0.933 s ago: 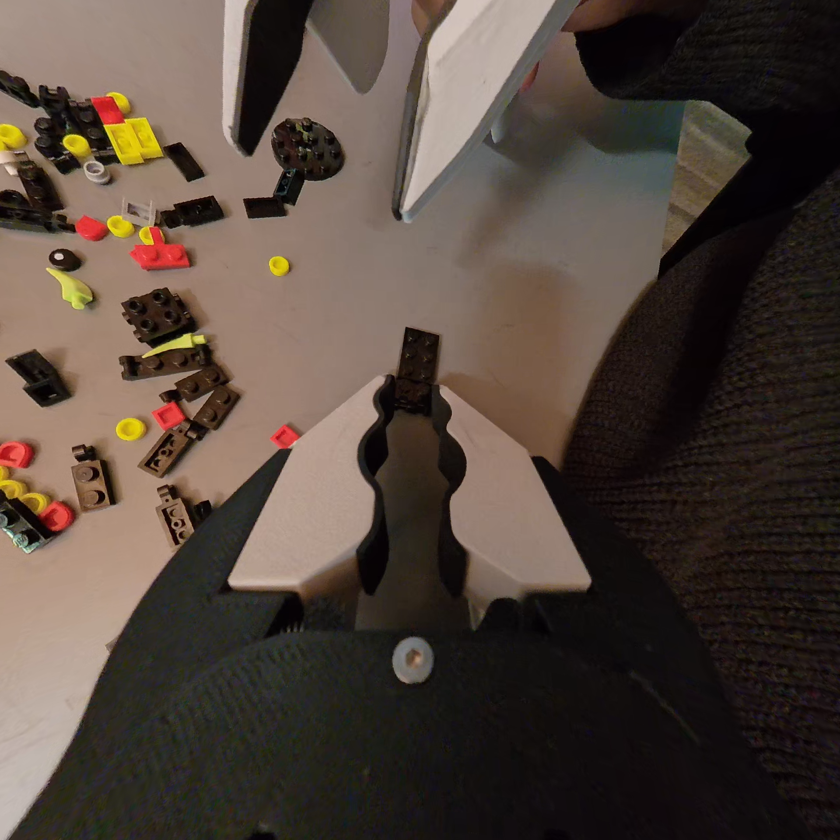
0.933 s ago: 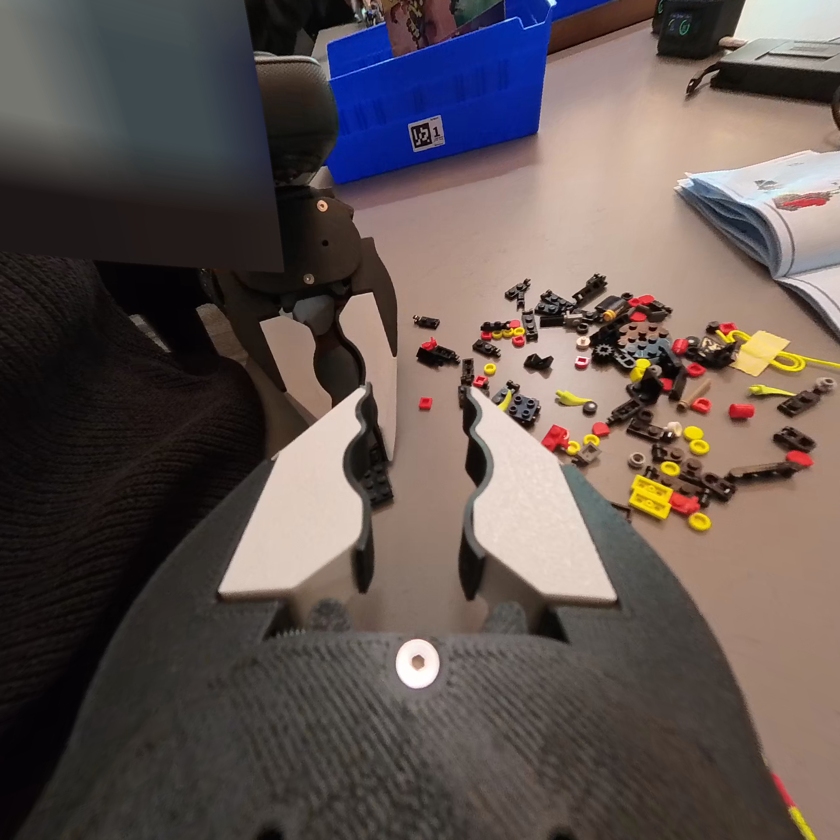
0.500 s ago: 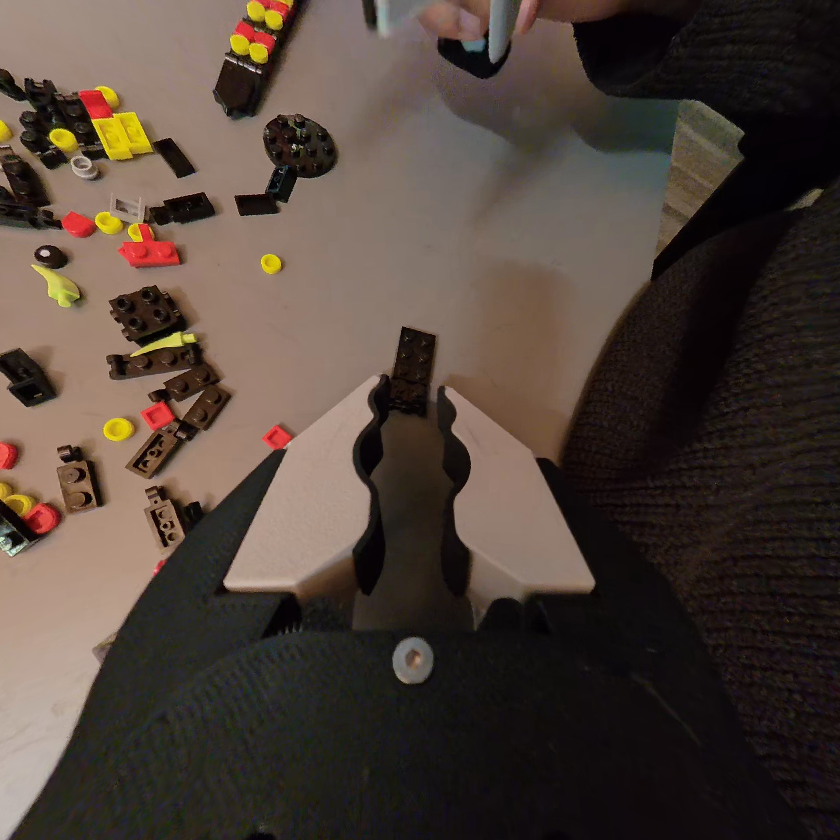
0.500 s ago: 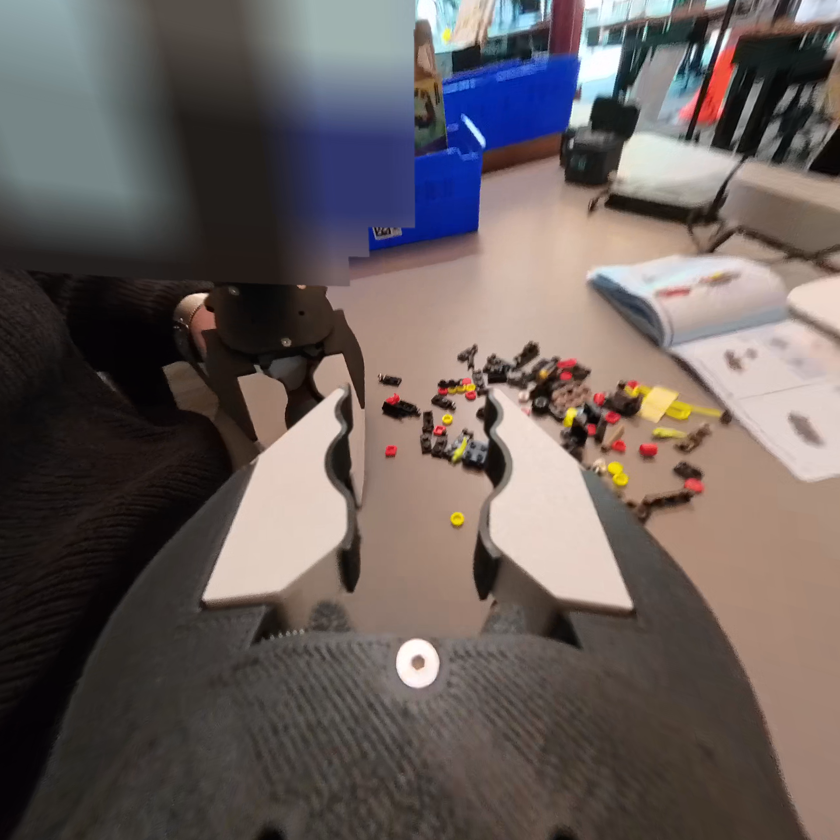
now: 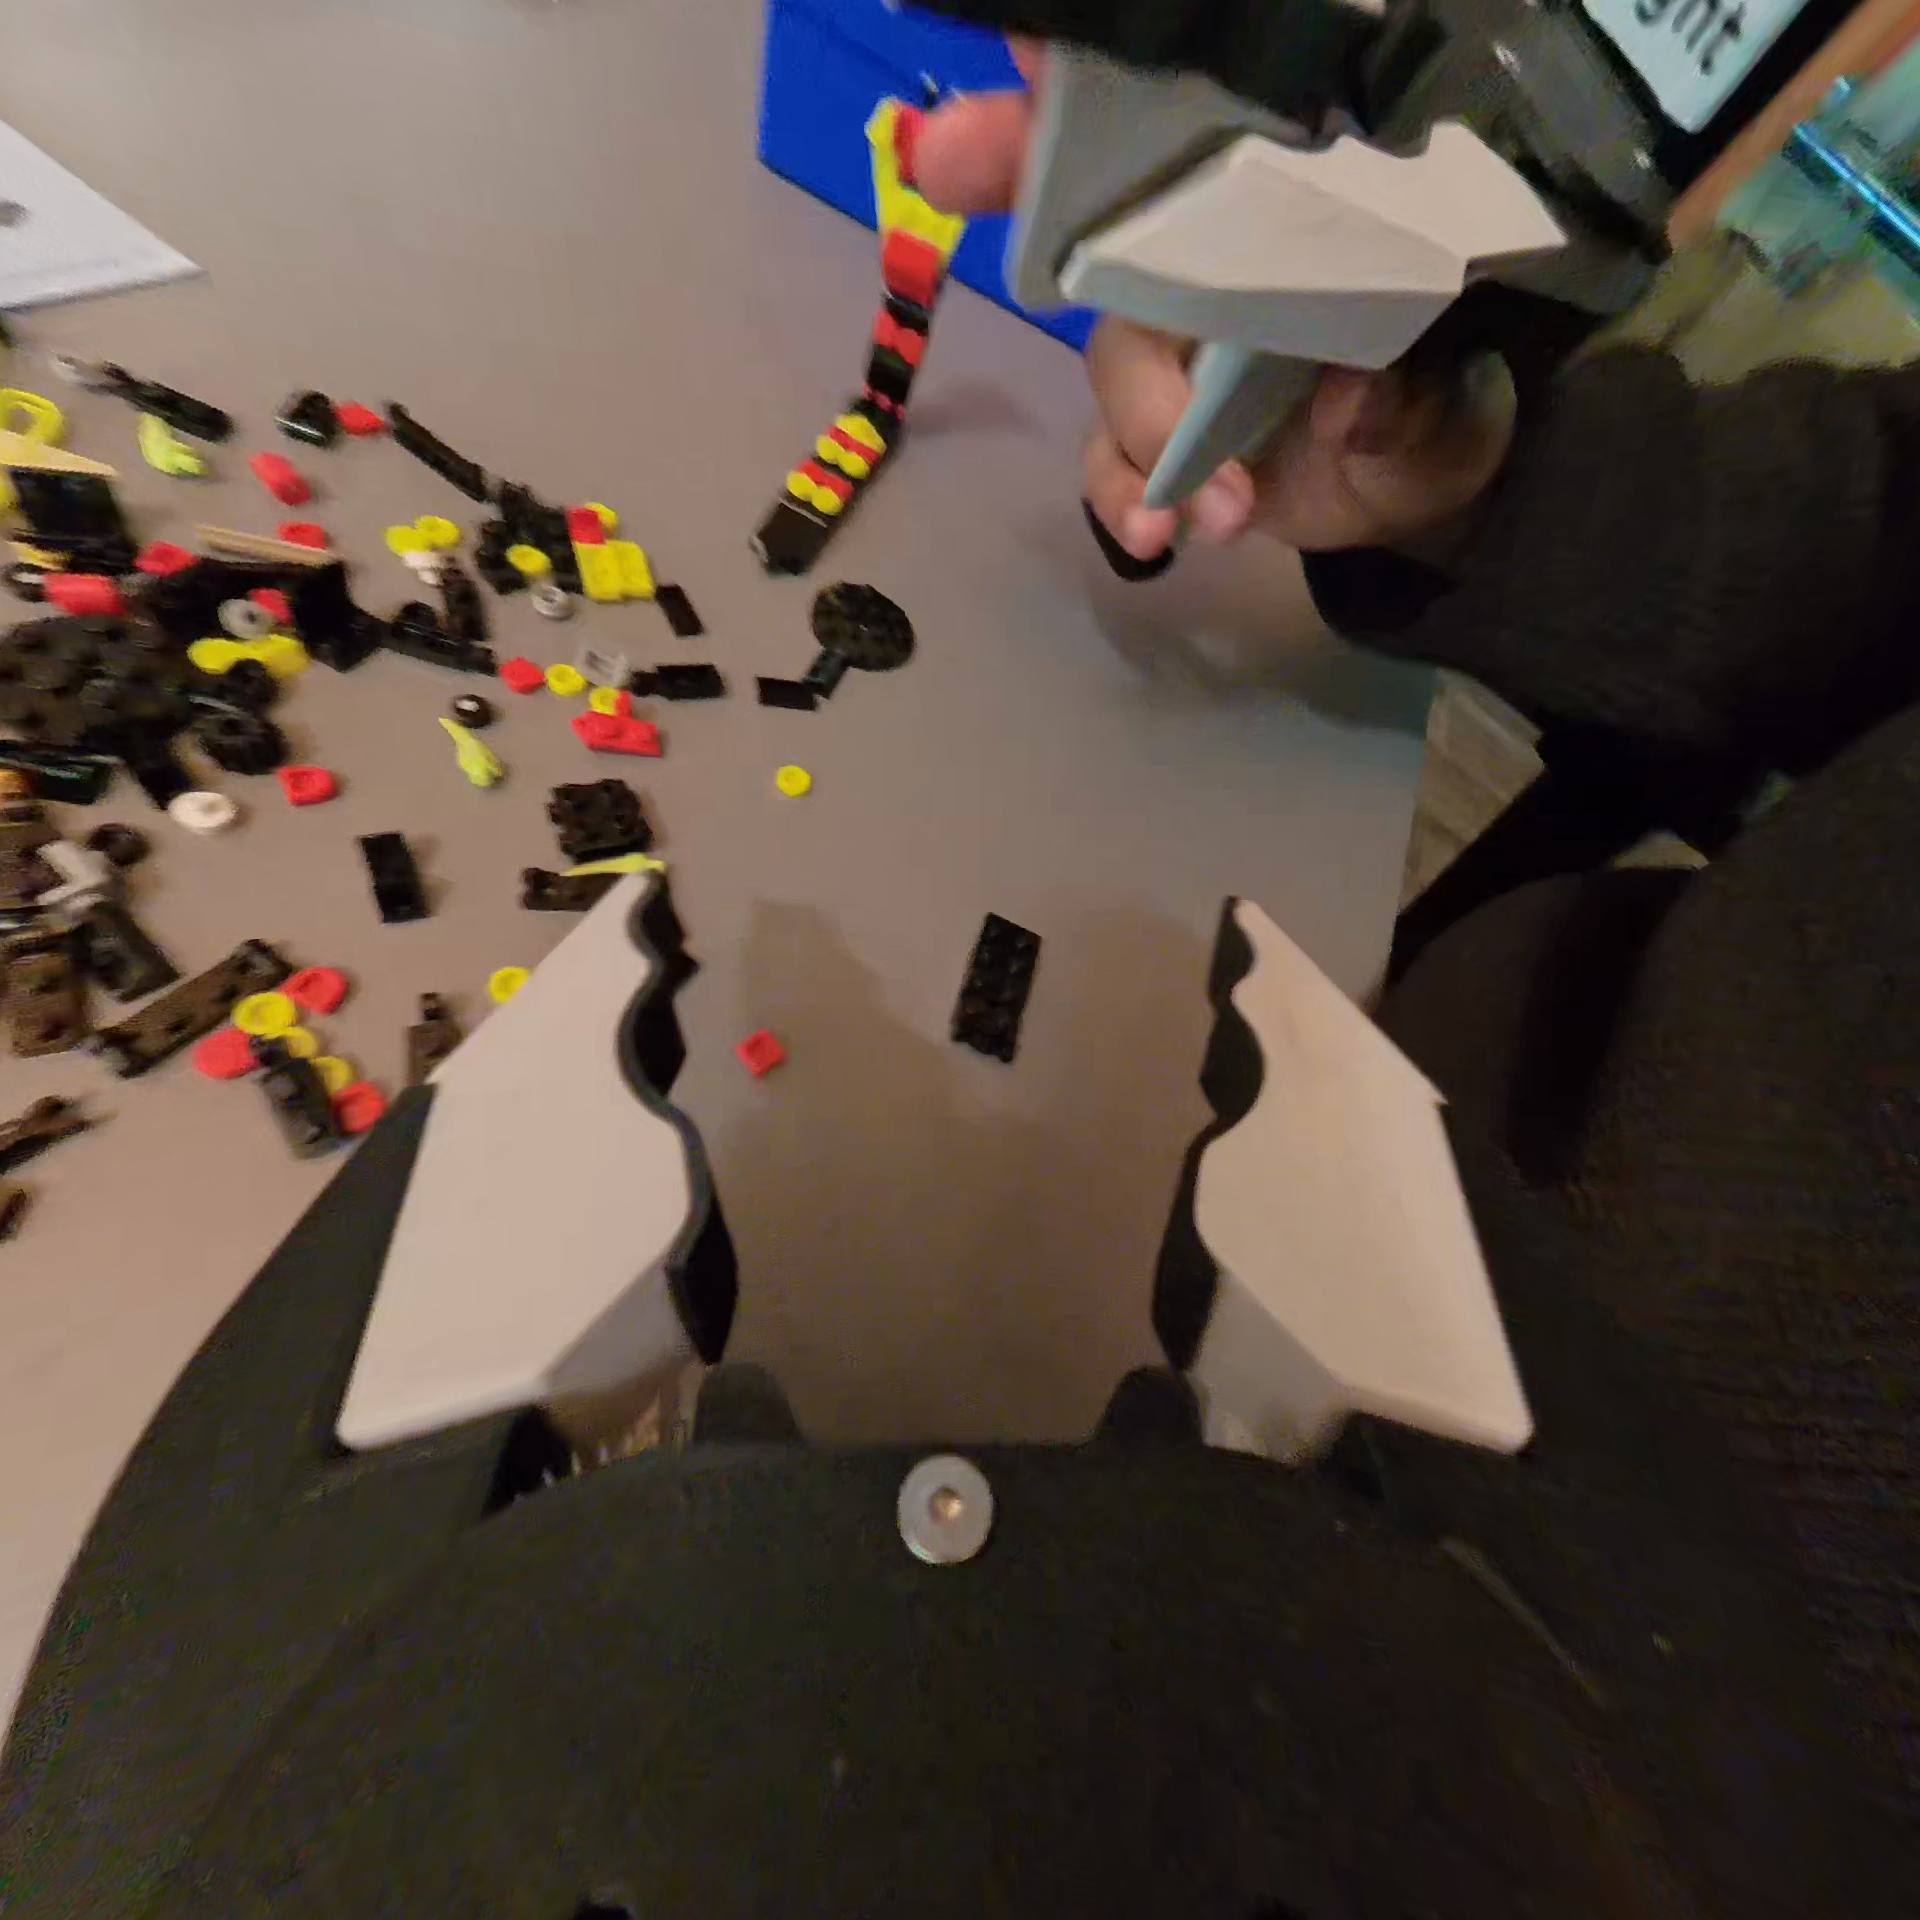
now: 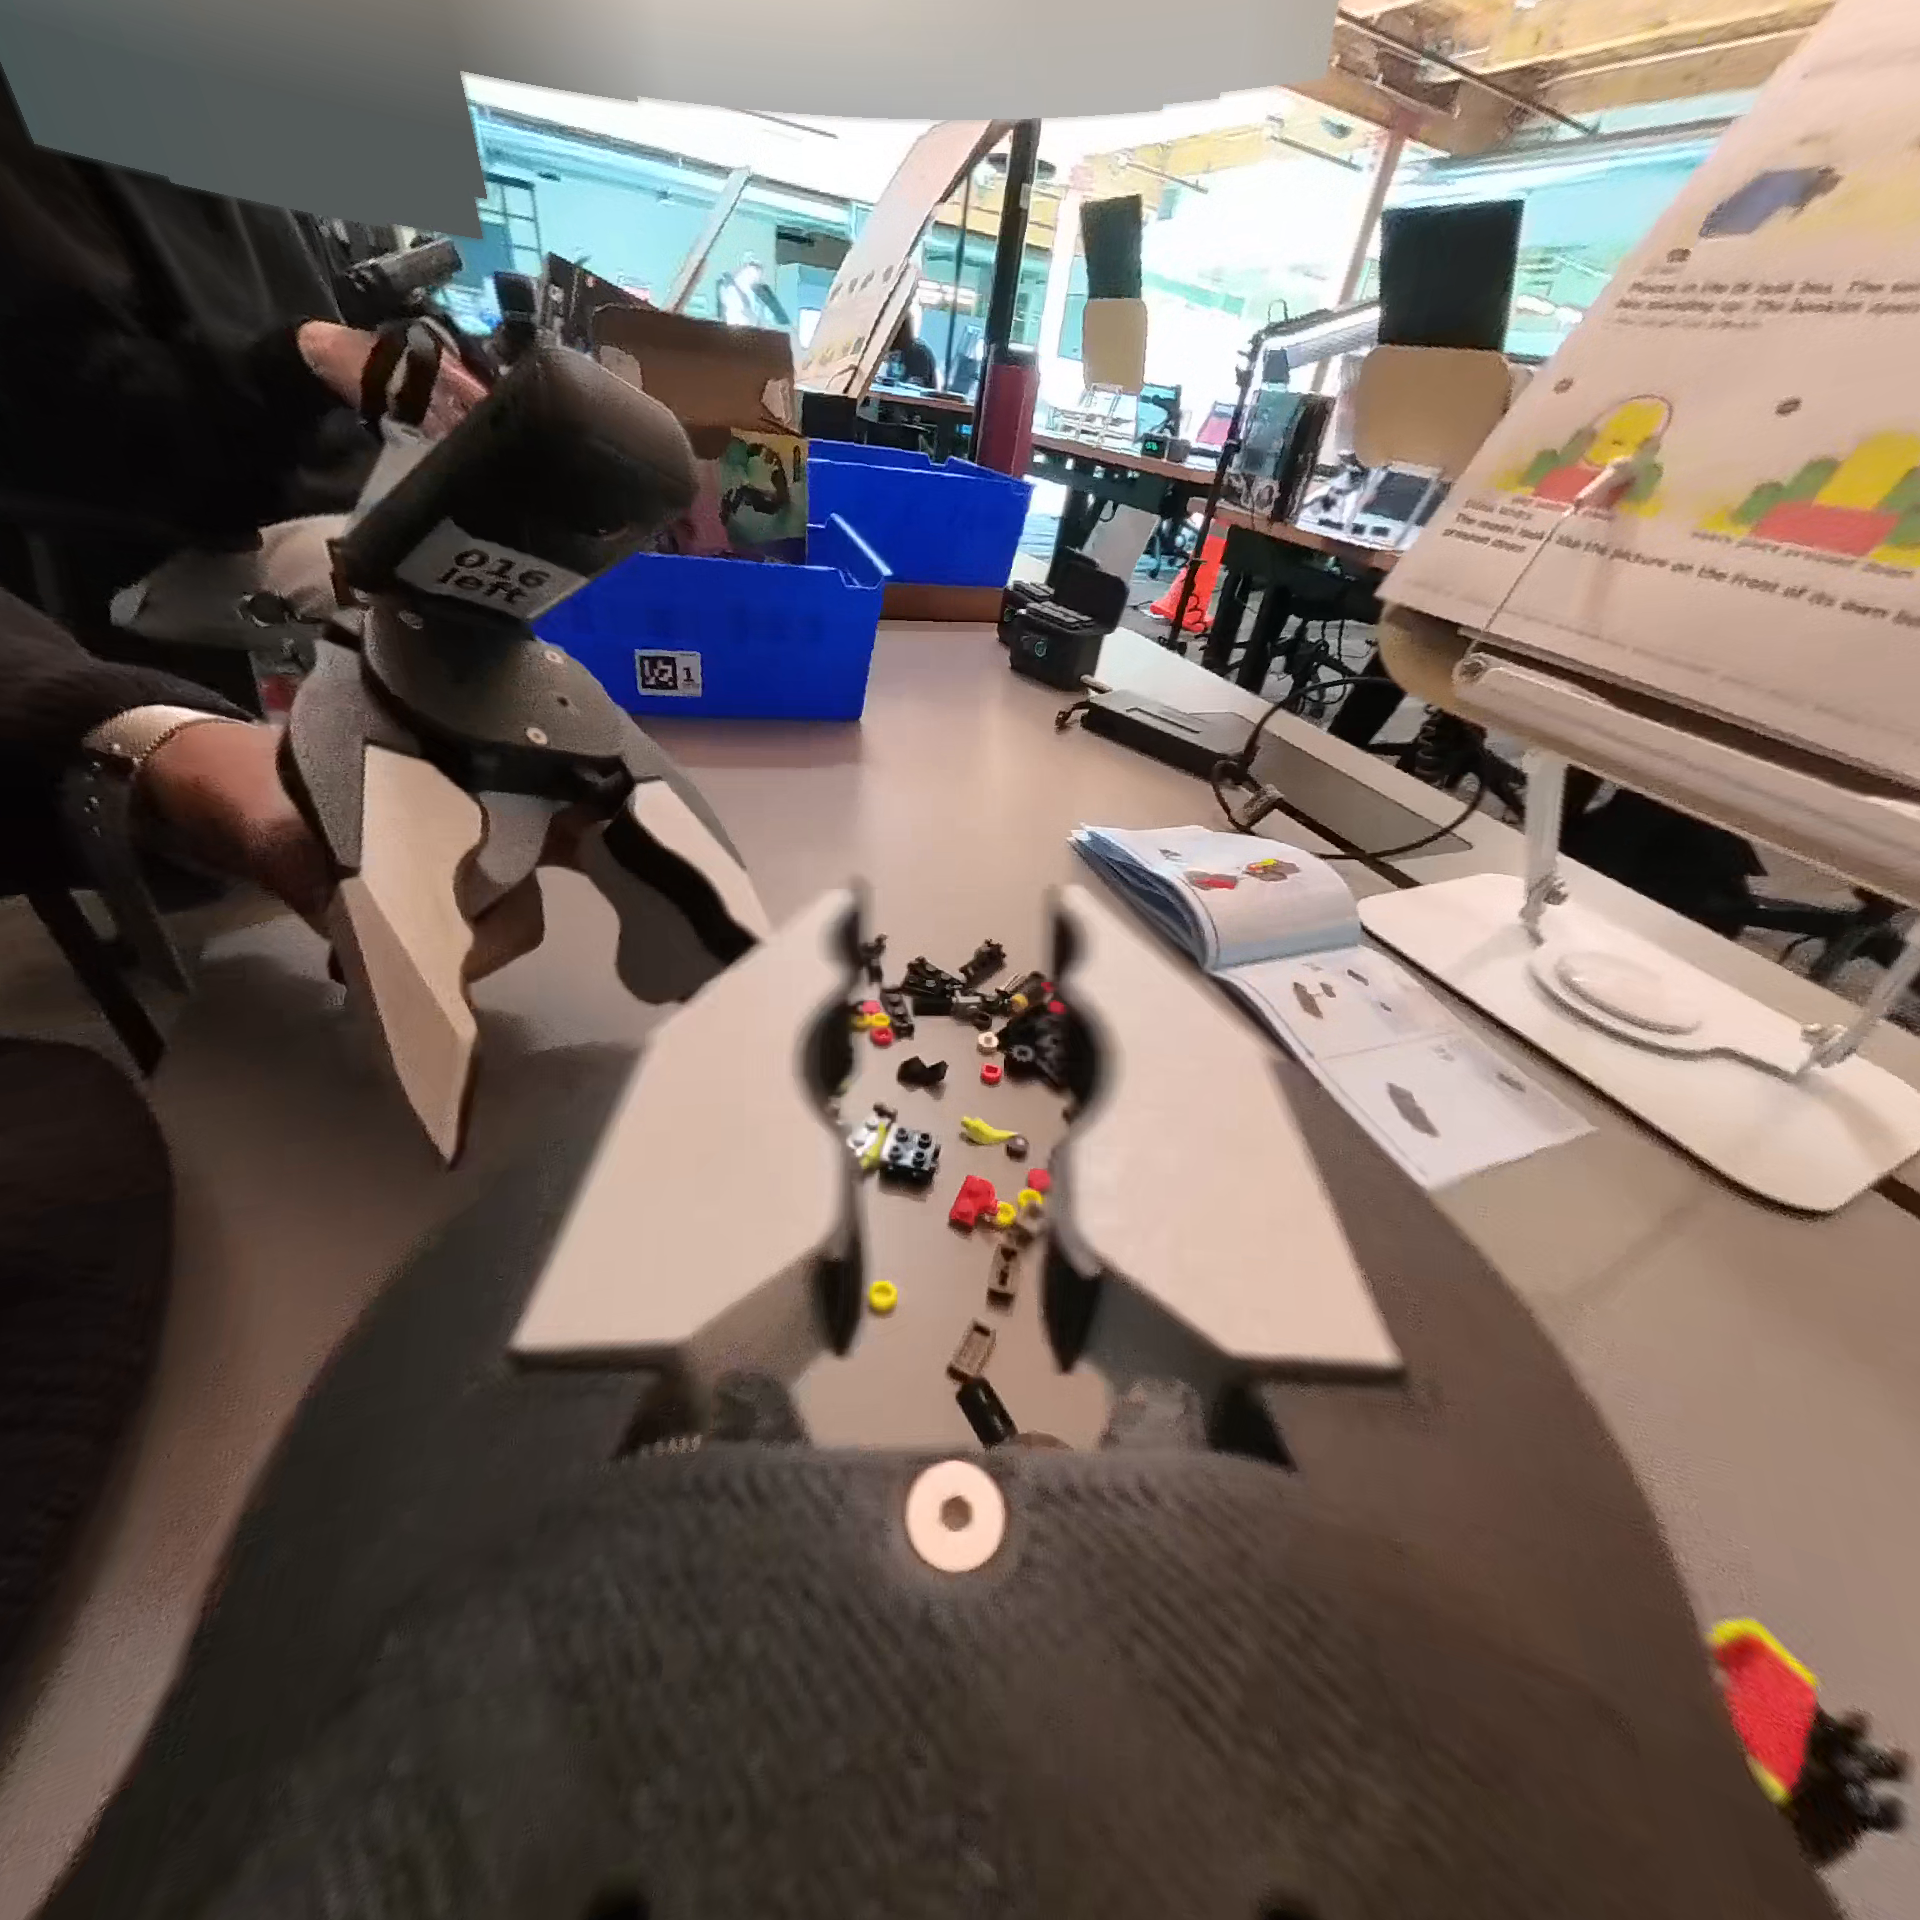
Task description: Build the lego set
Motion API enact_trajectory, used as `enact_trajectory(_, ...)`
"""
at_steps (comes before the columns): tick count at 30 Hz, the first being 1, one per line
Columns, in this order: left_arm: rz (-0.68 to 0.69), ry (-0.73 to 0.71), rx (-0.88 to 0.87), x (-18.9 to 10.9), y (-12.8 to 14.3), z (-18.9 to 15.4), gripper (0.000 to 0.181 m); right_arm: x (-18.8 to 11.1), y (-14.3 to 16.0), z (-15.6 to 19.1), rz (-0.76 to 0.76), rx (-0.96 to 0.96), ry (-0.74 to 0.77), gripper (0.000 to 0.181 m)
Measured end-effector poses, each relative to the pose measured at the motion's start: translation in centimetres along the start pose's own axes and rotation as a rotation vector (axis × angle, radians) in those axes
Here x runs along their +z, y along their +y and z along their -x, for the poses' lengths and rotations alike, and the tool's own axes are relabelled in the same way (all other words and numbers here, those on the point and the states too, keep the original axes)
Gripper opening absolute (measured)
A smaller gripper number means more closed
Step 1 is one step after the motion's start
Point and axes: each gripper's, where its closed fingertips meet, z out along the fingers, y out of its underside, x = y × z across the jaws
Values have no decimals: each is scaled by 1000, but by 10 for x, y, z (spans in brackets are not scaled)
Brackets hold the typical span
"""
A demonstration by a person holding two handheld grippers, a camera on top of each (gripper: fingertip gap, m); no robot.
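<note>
My left gripper point(image 5: 945, 914) is open wide and empty above the grey table point(image 5: 1039, 727). A black two-by-four plate point(image 5: 995, 987) lies flat on the table between its fingers, touching neither, and a small red tile point(image 5: 761, 1051) lies to its left. The left gripper also shows in the right wrist view point(image 6: 582, 997). My right gripper point(image 6: 956, 914) is open and empty, raised over the loose pieces point(image 6: 956, 1060). In the left wrist view it point(image 5: 1143, 229) hangs high at the upper right. A long black, red and yellow built strip point(image 5: 873, 395) lies beyond it.
Many loose black, red and yellow pieces point(image 5: 312, 675) spread over the left of the table, with a round black plate point(image 5: 862, 629). A blue bin point(image 6: 748, 644) stands at the back. An open booklet point(image 6: 1247, 914) and a page stand point(image 6: 1662, 1018) are on the right. The table edge point(image 5: 1413, 831) is close. Across from one pair of fingers to the other is roughly 11 cm.
My left gripper has opened and let go of the black plate, which now lies on the table. Both grippers have lifted; the right one now points more level.
</note>
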Motion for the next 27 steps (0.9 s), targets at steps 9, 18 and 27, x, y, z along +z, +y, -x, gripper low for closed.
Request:
enact_trajectory(9,-100,-147,77,-11,-25,18,118,-18,-9,-18,-30,-156,236,0)
enact_trajectory(18,-69,-96,84,8,-33,18,36,-20,50,-8,226,-120,194,46)
enact_trajectory(27,-116,-27,-9,15,-45,16,9,-29,77,1,328,-66,139,61)
